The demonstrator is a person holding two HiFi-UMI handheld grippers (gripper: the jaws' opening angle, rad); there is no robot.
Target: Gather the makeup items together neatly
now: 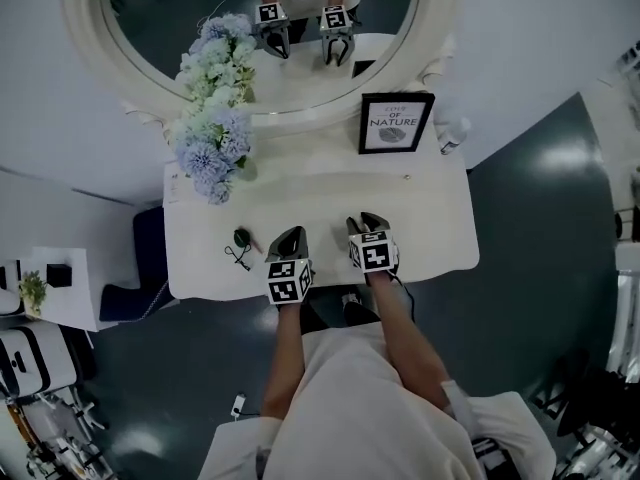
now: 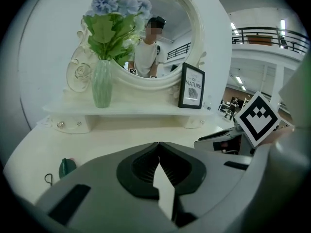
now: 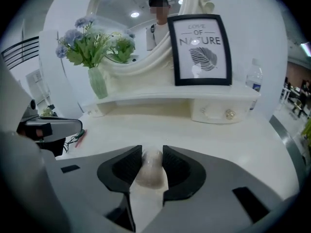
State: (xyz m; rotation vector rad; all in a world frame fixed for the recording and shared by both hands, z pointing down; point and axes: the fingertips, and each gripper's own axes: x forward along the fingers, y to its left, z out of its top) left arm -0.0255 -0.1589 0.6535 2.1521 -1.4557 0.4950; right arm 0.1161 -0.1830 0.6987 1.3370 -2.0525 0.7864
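Now a pale item [image 3: 148,171], rounded, sits pinched in the right gripper [image 3: 152,150], low in front of the frame [image 3: 200,50]. A green item [image 1: 241,238] lies on the table [image 1: 430,233], well left of the frame. The left gripper [image 2: 159,145] is closed and empty. This looks like the carrying step; next, the pale item wants setting down gently beside the green one.

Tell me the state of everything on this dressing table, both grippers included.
left gripper, shut, empty.
right gripper, shut on pale rounded item.
green item, lying on table, apart from both grippers.
framed print, upright on shelf.
vase, upright, holding flowers.
bottle, upright.
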